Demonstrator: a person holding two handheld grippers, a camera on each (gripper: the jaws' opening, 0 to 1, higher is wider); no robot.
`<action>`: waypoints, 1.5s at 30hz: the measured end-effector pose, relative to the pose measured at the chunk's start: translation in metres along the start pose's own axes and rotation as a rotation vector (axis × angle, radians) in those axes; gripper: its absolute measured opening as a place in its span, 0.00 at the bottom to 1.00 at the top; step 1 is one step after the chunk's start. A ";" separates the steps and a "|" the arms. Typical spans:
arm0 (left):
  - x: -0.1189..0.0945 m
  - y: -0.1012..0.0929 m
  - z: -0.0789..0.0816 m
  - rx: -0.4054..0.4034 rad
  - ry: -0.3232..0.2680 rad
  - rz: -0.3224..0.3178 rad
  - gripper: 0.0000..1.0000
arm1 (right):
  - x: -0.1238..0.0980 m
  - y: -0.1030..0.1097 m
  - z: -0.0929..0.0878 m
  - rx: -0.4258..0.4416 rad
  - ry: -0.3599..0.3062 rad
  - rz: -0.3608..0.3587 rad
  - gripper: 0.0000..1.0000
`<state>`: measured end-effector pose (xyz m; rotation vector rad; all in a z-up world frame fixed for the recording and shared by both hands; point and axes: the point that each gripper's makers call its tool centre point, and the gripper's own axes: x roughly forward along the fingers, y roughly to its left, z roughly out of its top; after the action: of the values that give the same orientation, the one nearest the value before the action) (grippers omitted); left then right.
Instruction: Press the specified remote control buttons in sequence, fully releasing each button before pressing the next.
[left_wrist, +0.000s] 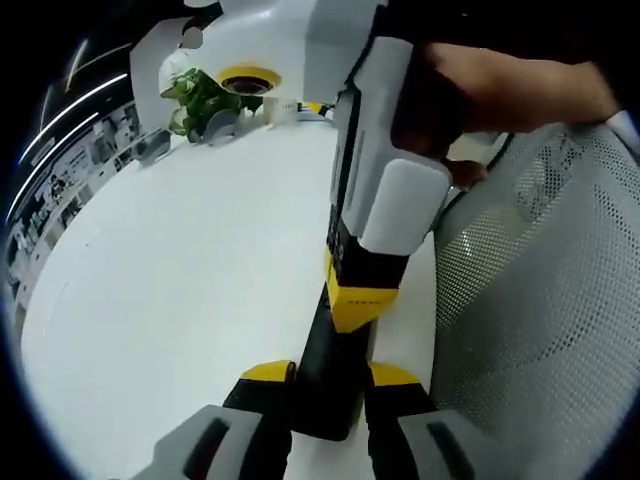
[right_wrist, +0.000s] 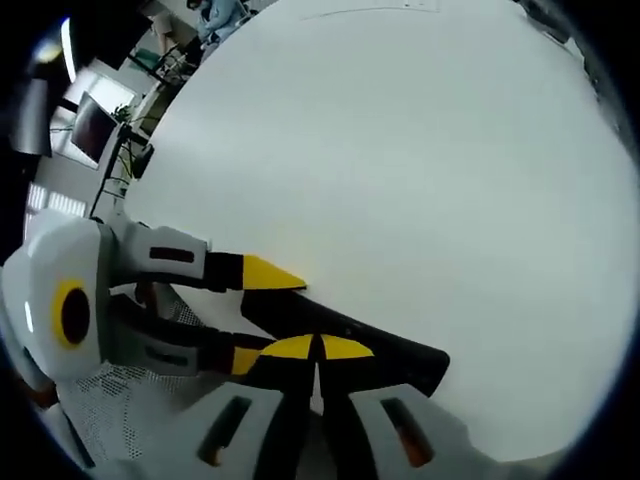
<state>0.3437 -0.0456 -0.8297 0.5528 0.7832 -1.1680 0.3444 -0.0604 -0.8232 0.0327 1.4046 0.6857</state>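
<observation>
A black remote control (left_wrist: 325, 398) is held just above the white table (left_wrist: 190, 270), with my left gripper (left_wrist: 330, 375) shut on its near end, one yellow-tipped jaw on each side. My right gripper (left_wrist: 360, 300) comes down from above, held by a hand (left_wrist: 500, 90), and its yellow tips rest on the remote's top face. In the right gripper view my right gripper (right_wrist: 318, 348) is shut, tips together against the remote (right_wrist: 400, 352). There the left gripper (right_wrist: 262, 315) reaches in from the left and clamps the remote. The buttons are hidden.
A white mesh chair back (left_wrist: 540, 300) stands close on the right of the remote. A green plant (left_wrist: 200, 100) and a yellow-ringed white device (left_wrist: 248, 78) sit at the table's far edge. Monitors (right_wrist: 90, 125) stand beyond the table (right_wrist: 400, 150).
</observation>
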 end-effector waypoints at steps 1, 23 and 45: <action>0.000 0.000 0.000 0.000 0.000 0.000 0.27 | 0.000 0.000 0.000 -0.011 -0.004 -0.007 0.00; 0.000 0.000 0.000 0.000 -0.013 -0.001 0.27 | -0.002 0.005 0.003 -0.049 -0.003 -0.010 0.00; 0.000 0.000 0.000 0.002 -0.014 -0.004 0.27 | 0.005 0.008 0.003 -0.079 -0.023 0.006 0.00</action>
<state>0.3440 -0.0454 -0.8300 0.5447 0.7710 -1.1751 0.3439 -0.0506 -0.8239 -0.0170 1.3548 0.7432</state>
